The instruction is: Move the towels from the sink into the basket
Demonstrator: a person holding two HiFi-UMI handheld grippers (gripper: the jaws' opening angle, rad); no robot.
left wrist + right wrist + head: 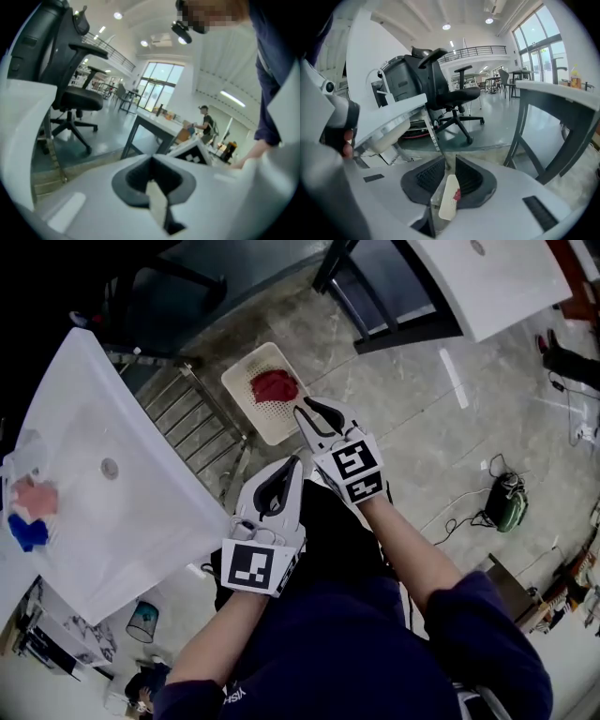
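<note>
One red towel lay in one basket; one pink cloth, one blue cloth at sink, left end. Left gripper jaws were shut, empty; right gripper jaws barely parted, empty

A sink is standing at the left, with a bundle of cloths lying at its far left edge. Just right of it, a barred rack is standing on the floor. Beyond the rack, a basket is sitting on the floor with a towel lying in it. The left claw and right claw are hovering side by side, nearer the person than the basket. A table is standing at the upper right.
</note>
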